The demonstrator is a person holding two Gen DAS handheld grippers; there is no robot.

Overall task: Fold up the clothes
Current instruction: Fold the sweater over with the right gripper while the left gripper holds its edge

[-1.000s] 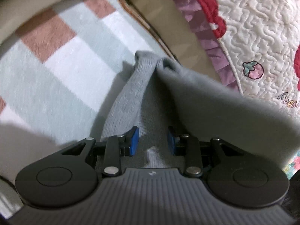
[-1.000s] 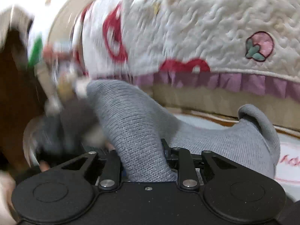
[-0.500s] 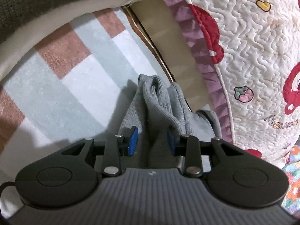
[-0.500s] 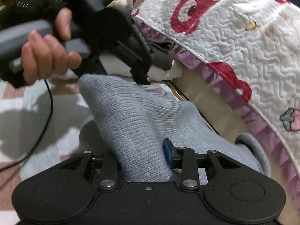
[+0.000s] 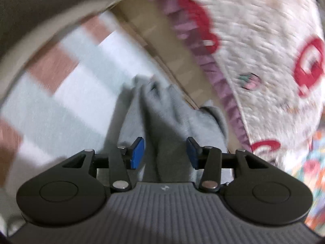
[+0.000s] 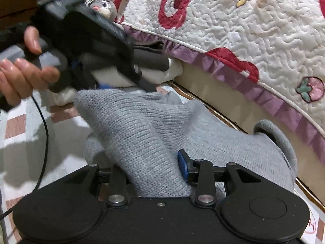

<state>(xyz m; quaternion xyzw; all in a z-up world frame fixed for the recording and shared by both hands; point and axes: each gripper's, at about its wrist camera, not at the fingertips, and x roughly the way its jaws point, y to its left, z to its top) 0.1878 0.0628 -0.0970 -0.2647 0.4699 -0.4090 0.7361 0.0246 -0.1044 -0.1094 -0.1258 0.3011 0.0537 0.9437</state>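
Note:
A grey knit sweater (image 6: 154, 126) lies bunched on the checked blanket (image 6: 16, 126), next to the bed's edge. My right gripper (image 6: 154, 168) is shut on a thick fold of it; only the right blue pad (image 6: 182, 165) shows, as the knit covers the left one. In the blurred left wrist view, my left gripper (image 5: 165, 152) stands open, and a ridge of the sweater (image 5: 162, 118) runs loosely between its blue pads (image 5: 137, 152). A hand (image 6: 22, 69) holds the left gripper (image 6: 145, 84) above the sweater's far end.
A white quilt (image 6: 254, 30) with red prints and a purple frill hangs over the bed side on the right. A plush toy (image 6: 103, 4) sits at the back. A black cable (image 6: 45, 134) trails over the blanket at left.
The left gripper's pads have spread wider and let the sweater go slack, and its view now blurs with motion. The right gripper keeps its hold; the sweater has sunk lower.

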